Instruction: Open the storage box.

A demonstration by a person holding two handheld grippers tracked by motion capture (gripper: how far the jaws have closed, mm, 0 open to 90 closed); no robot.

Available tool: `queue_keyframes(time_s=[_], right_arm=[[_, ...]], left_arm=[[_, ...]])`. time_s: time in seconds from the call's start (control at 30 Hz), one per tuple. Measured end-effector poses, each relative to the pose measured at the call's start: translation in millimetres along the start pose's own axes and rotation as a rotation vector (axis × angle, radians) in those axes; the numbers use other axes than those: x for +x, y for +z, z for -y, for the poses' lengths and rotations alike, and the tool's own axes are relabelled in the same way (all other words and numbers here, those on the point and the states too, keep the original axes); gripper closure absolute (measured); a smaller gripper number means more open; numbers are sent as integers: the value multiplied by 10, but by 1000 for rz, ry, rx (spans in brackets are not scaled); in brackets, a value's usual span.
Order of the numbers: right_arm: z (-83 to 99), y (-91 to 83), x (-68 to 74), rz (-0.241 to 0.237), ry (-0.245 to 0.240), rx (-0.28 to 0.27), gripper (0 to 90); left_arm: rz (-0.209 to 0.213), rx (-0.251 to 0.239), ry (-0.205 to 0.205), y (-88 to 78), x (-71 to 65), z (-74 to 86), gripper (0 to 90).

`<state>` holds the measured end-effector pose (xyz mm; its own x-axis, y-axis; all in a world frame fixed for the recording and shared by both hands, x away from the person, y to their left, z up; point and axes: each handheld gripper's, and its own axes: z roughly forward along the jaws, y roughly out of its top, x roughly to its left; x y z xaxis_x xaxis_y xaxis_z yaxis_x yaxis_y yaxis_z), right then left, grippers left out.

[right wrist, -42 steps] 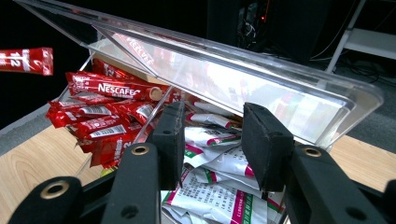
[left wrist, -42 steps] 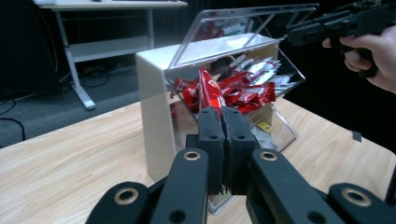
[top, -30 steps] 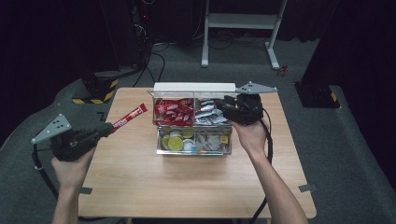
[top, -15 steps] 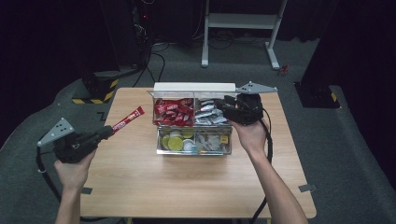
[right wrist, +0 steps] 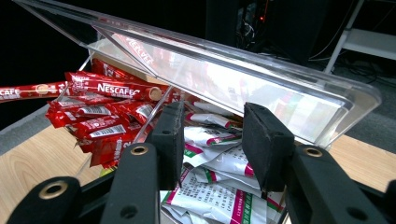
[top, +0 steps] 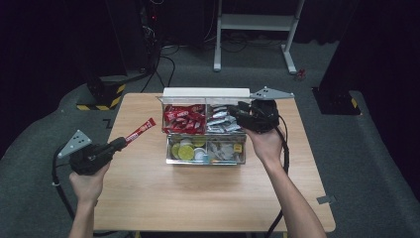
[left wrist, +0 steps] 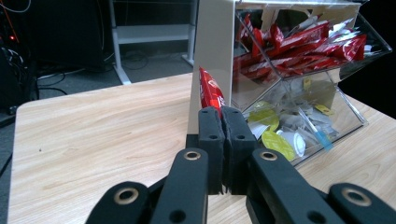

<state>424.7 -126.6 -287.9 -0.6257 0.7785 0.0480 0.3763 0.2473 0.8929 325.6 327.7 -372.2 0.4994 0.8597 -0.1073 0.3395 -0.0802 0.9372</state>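
While our left gripper (top: 119,144) pinches a red coffee stick (top: 140,130) by its lower end, pads pressed flat together on the foil, the stick juts up and forward past the fingertips, over the bare wooden table (top: 198,198) and well apart from the clear organizer box (top: 205,161) ahead of it and to the right. In the left gripper view that stick (left wrist: 211,93) rises straight out of the closed jaws, with the box's white side wall (left wrist: 210,56) just behind it.

Our right gripper (top: 236,113) sits at the far end of the box. Its jaws stand partly spread, and nothing is visibly clamped between them; the raised clear lid (right wrist: 243,79) stretches across just beyond the fingertips, with white sachets (right wrist: 215,186) under them and a heap of red sticks (right wrist: 100,116) to their left. Whether a pad touches the lid we cannot tell.

We judge the step in hand as carrying one stick with the box propped open. Whether it goes in or comes away, we cannot tell. A return calls for a swing right to the red compartment (top: 183,119), then a release.
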Motion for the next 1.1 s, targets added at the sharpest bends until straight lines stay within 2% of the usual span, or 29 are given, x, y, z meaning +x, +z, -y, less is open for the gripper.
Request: queue_keyframes(time_s=[0.4, 0.93, 1.1], right_arm=[[8, -1, -8, -6, 2, -6, 593], [6, 1, -6, -3, -3, -5, 593], [6, 0, -8, -5, -4, -4, 592]], left_arm=[[-1, 44, -14, 181, -19, 171, 879], [-23, 63, -17, 337, -18, 248, 879], [-29, 68, -29, 409, -9, 296, 879]])
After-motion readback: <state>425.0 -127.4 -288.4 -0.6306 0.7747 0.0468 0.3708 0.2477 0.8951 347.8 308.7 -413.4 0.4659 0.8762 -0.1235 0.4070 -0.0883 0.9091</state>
